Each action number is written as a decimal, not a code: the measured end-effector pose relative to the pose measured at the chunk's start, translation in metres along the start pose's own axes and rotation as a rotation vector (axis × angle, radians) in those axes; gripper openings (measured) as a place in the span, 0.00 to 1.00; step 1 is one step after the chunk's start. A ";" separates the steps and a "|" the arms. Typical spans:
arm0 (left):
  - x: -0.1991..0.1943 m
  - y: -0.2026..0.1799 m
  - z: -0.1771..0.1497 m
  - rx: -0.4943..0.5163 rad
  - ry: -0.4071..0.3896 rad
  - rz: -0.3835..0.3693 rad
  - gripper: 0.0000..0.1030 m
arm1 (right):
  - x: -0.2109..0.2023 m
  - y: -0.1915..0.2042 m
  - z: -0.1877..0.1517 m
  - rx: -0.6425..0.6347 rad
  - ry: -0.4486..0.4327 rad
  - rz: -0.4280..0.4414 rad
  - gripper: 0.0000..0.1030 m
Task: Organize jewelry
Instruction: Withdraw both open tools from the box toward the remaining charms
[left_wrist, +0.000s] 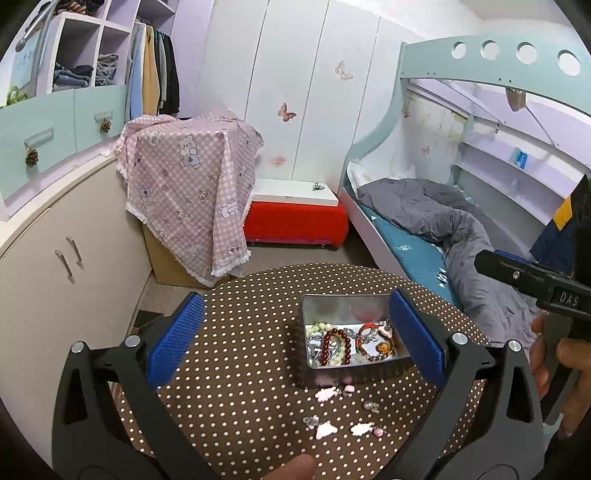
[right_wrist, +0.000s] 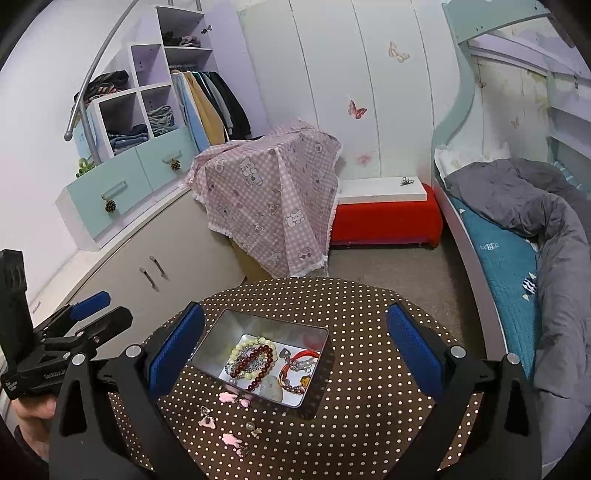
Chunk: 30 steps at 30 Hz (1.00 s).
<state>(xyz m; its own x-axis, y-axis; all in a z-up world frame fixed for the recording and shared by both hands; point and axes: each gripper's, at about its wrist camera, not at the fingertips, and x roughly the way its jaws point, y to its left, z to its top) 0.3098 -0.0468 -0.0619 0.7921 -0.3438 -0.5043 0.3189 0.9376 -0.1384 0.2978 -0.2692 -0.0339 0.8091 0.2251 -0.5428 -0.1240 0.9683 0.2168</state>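
Note:
A metal tin (left_wrist: 309, 314) (right_wrist: 210, 345) sits on a brown polka-dot table (left_wrist: 240, 332) (right_wrist: 369, 332). It holds beaded bracelets (left_wrist: 338, 345) (right_wrist: 255, 360), a red bracelet (left_wrist: 371, 343) (right_wrist: 303, 356) and chains. A pink charm bracelet (left_wrist: 327, 428) (right_wrist: 231, 439) lies loose on the table in front of the tin. My left gripper (left_wrist: 295, 332) is open and empty, hovering above the tin and the loose bracelet. My right gripper (right_wrist: 295, 347) is open and empty, above the tin. The left gripper also shows in the right wrist view (right_wrist: 96, 310), at the left.
A cream cabinet (left_wrist: 55, 258) (right_wrist: 166, 251) stands left of the table. A pink checked cloth (left_wrist: 188, 184) covers a box behind it. A red bench (left_wrist: 295, 221) and a bunk bed (left_wrist: 443, 229) with a grey duvet stand beyond and to the right.

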 end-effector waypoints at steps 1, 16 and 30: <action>-0.002 -0.001 -0.002 0.006 -0.004 0.003 0.94 | -0.001 0.001 -0.001 -0.002 0.000 0.002 0.92; -0.014 0.013 -0.052 0.052 0.039 0.049 0.94 | -0.010 0.012 -0.059 -0.038 0.074 -0.002 0.92; 0.016 -0.002 -0.107 0.151 0.196 0.038 0.94 | 0.014 0.018 -0.126 -0.025 0.244 0.022 0.92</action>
<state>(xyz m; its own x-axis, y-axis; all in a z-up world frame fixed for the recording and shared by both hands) 0.2666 -0.0487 -0.1610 0.6940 -0.2779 -0.6642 0.3762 0.9265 0.0055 0.2345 -0.2346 -0.1401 0.6436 0.2623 -0.7190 -0.1563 0.9647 0.2121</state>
